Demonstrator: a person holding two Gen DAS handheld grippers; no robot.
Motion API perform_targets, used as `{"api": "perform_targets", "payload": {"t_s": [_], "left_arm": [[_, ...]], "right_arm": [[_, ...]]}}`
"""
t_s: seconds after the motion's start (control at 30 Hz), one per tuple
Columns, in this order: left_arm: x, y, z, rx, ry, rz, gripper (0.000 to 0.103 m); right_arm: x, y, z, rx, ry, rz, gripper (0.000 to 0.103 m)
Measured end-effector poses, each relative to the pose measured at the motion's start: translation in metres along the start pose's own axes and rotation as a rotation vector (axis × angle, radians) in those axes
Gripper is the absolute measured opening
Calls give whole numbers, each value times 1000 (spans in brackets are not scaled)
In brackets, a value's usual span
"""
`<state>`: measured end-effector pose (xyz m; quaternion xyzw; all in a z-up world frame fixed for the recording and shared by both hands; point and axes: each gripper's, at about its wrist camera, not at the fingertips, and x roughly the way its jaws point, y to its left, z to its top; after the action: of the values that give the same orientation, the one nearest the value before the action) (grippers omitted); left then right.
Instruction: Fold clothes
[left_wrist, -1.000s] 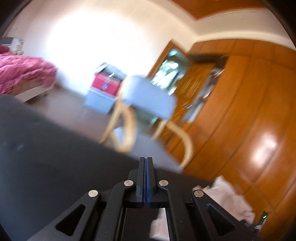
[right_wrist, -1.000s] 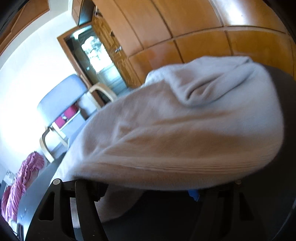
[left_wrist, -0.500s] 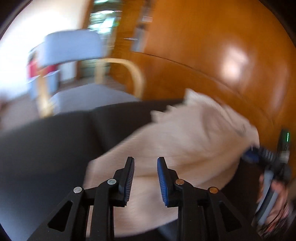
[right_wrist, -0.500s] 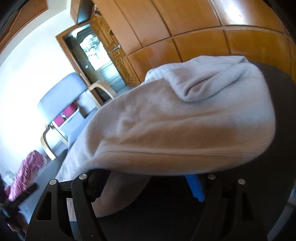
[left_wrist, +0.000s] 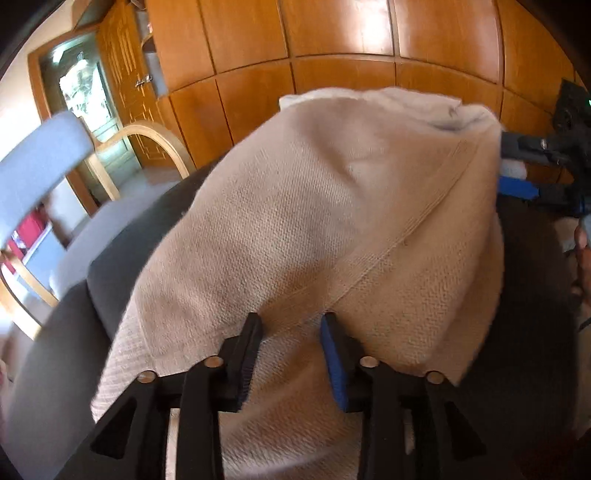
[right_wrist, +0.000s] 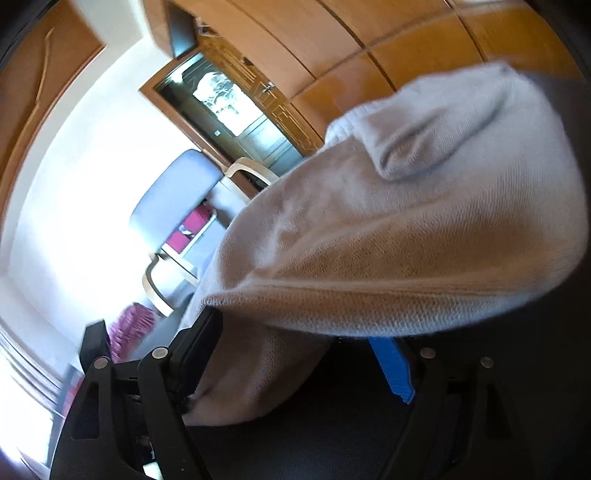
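Cream knitted garment (left_wrist: 332, 221): heaped over the centre and right of the left wrist frame on a dark surface (left_wrist: 532, 295), with one layer doubled over another and a diagonal seam (left_wrist: 388, 251) running from lower centre to upper right. Not yet a flat, squared packet; loose lower edge trailing toward the bottom left.

Left gripper (left_wrist: 291, 332): bottom centre of its frame, jaws apart, straddling a raised ridge of knit at the near edge, nothing pinched. Right gripper (right_wrist: 295, 332): jaws wide apart at the bottom of its own frame, cloth draped over and between them, not clamped; seen also at the right edge of the left wrist frame, against the far corner of the garment.

Judged step: taking hold of two edges for a fold or a straightening pull. To do it well:
- Close on the seam ridge itself, not on the soft belly beside it; probably stretchy and prone to slipping.
- Catch both layers, or only the top one, on purpose; hard to tell from here how many sit between the pads.
- Clamp both sides before lifting, then pull evenly to avoid a skewed crease.
- Keep the cloth low over the dark surface, clear of the chair (left_wrist: 37, 162) at the left edge.
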<state>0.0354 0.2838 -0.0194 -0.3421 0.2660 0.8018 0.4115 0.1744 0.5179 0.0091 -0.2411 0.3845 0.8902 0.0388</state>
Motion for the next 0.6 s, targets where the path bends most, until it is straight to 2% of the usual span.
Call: {"api": "perform_targets", "payload": {"t_s": [0.07, 0.1, 0.13, 0.17, 0.2, 0.3, 0.6], "left_arm": [[2, -1, 1, 6, -6, 4, 38], [3, 0, 1, 0, -6, -3, 35], [3, 1, 1, -5, -6, -11, 27], [3, 1, 1, -7, -7, 1, 8], [3, 0, 0, -8, -10, 23, 6], [-15, 4, -2, -69, -77, 22, 5], [-122, 66, -38, -381, -372, -64, 3]], "right_arm": [[3, -6, -1, 40, 9, 5, 82], [4, -8, -1, 48, 10, -3, 82], [5, -10, -2, 56, 10, -13, 82], [6, -12, -2, 67, 7, -25, 82], [6, -15, -3, 80, 10, -35, 82], [7, -22, -2, 127, 20, -41, 82], [4, -28, 3, 200, 11, -18, 82]]}}
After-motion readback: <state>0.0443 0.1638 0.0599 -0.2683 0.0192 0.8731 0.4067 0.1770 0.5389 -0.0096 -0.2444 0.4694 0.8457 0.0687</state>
